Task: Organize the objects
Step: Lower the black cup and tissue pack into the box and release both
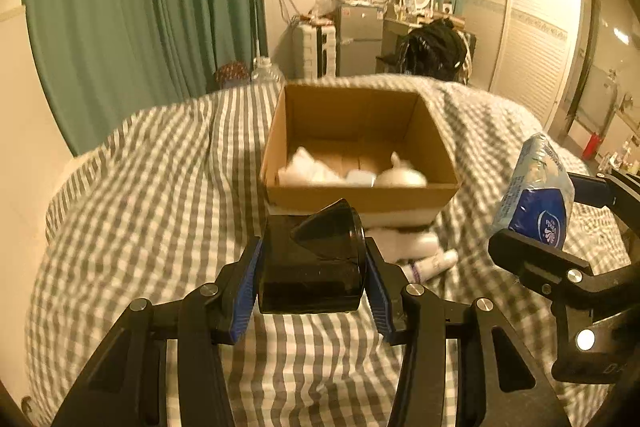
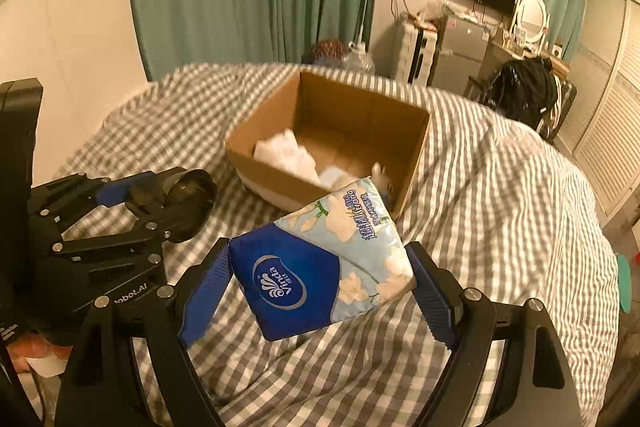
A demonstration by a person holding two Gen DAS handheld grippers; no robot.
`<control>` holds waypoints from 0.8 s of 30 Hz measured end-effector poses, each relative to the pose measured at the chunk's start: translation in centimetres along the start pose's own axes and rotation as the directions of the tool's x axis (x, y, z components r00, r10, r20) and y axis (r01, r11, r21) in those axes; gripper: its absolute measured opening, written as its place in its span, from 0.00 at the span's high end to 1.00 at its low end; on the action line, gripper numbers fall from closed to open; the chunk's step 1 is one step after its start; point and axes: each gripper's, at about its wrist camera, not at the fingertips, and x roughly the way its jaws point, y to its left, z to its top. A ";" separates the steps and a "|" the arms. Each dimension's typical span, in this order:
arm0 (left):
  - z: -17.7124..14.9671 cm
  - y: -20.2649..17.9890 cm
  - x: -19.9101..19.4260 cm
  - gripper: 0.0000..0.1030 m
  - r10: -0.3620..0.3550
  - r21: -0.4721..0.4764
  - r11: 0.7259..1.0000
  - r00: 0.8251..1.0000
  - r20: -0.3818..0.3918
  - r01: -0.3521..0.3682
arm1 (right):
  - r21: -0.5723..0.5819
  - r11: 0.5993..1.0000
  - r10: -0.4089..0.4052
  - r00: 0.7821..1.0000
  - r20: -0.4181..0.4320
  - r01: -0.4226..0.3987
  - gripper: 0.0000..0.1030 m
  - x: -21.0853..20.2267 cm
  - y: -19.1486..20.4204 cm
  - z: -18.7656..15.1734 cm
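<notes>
My left gripper (image 1: 314,273) is shut on a dark glossy cup (image 1: 316,263), held on its side above the bed, just short of the cardboard box (image 1: 360,195). The cup also shows in the right wrist view (image 2: 188,203). My right gripper (image 2: 320,279) is shut on a blue and white tissue pack (image 2: 324,259), held above the bed near the box's front corner (image 2: 328,131). The pack also shows in the left wrist view (image 1: 536,191). The box holds white items (image 1: 348,173), blurred.
The checked bedcover (image 1: 140,207) spans both views. A small white tube (image 1: 432,263) and a white item lie on the bed in front of the box. Green curtains (image 1: 140,7), a fridge, a TV and a wardrobe stand beyond the bed.
</notes>
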 end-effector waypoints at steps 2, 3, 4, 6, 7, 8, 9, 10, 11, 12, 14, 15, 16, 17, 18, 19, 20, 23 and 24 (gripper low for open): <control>1.0 0.0 -0.9 0.52 0.000 0.006 1.000 1.000 0.027 0.000 | -0.005 1.000 -0.006 1.000 0.023 0.006 0.18 -0.9 0.0 0.6; 1.5 0.2 -1.3 0.52 -0.002 0.003 1.000 0.999 0.040 0.002 | -0.007 1.000 -0.007 0.999 0.035 0.007 0.18 -1.4 0.0 1.0; 2.2 0.4 -1.7 0.52 -0.005 -0.003 1.000 0.999 0.051 0.005 | -0.008 1.000 -0.006 0.999 0.046 0.007 0.18 -1.7 -0.2 1.4; 3.3 0.8 -2.1 0.52 -0.008 -0.008 1.000 0.998 0.065 0.009 | -0.007 1.000 0.000 0.998 0.067 0.000 0.18 -2.5 -0.4 2.3; 3.9 0.8 -2.4 0.52 -0.006 -0.007 1.000 0.997 0.074 0.007 | -0.005 1.000 0.004 0.997 0.078 -0.003 0.18 -2.8 -0.6 2.7; 4.6 0.9 -2.6 0.52 -0.002 -0.004 1.000 0.996 0.085 0.003 | -0.004 1.000 0.007 0.996 0.089 -0.006 0.18 -3.1 -0.8 3.2; 5.1 0.9 -2.7 0.52 0.000 -0.002 1.000 0.996 0.095 0.000 | -0.003 1.000 0.007 0.995 0.098 -0.007 0.18 -3.4 -1.0 3.6; 5.7 1.0 -2.8 0.52 0.001 0.001 1.000 0.995 0.104 -0.001 | -0.003 1.000 0.005 0.994 0.108 -0.005 0.18 -3.6 -1.2 4.1; 6.4 1.0 -2.9 0.52 -0.002 0.004 1.000 0.993 0.115 0.001 | -0.003 1.000 0.004 0.993 0.119 -0.003 0.18 -3.8 -1.4 4.7; 6.9 1.0 -3.0 0.52 -0.003 0.006 1.000 0.993 0.121 0.002 | -0.002 1.000 0.004 0.992 0.126 -0.004 0.18 -4.0 -1.6 5.1; 8.2 1.0 -2.9 0.52 -0.002 0.013 1.000 0.991 0.137 0.000 | 0.004 1.000 0.007 0.990 0.142 -0.008 0.18 -4.2 -2.1 6.2; 8.6 1.0 -2.7 0.52 -0.001 0.014 1.000 0.990 0.140 -0.001 | 0.008 1.000 0.010 0.989 0.150 -0.011 0.18 -4.3 -2.5 6.7; 9.3 1.0 -2.4 0.52 -0.003 0.014 1.000 0.990 0.144 0.001 | 0.011 1.000 0.011 0.988 0.156 -0.013 0.18 -4.2 -2.8 7.3; 9.7 1.0 -2.2 0.52 -0.006 0.015 1.000 0.989 0.145 0.004 | 0.014 1.000 0.011 0.986 0.163 -0.013 0.18 -4.1 -3.1 8.0; 10.1 0.9 -1.9 0.52 -0.007 0.017 1.000 0.989 0.145 0.005 | 0.014 1.000 0.011 0.986 0.169 -0.013 0.18 -4.1 -3.4 8.4; 10.8 0.8 -1.3 0.52 -0.006 0.023 1.000 0.989 0.145 0.003 | 0.014 1.000 0.011 0.985 0.174 -0.014 0.18 -4.0 -3.6 9.0; 11.1 0.7 -1.0 0.52 -0.005 0.027 1.000 0.989 0.146 0.001 | 0.013 1.000 0.012 0.984 0.178 -0.015 0.18 -3.8 -3.8 9.4; 12.5 0.4 0.4 0.52 -0.012 0.040 0.999 0.989 0.145 0.006 | 0.019 1.000 0.020 0.982 0.189 -0.024 0.18 -2.9 -4.7 11.1; 12.9 0.3 0.9 0.52 -0.012 0.042 0.999 0.989 0.147 0.006 | 0.021 0.999 0.023 0.981 0.191 -0.028 0.18 -2.6 -4.9 11.6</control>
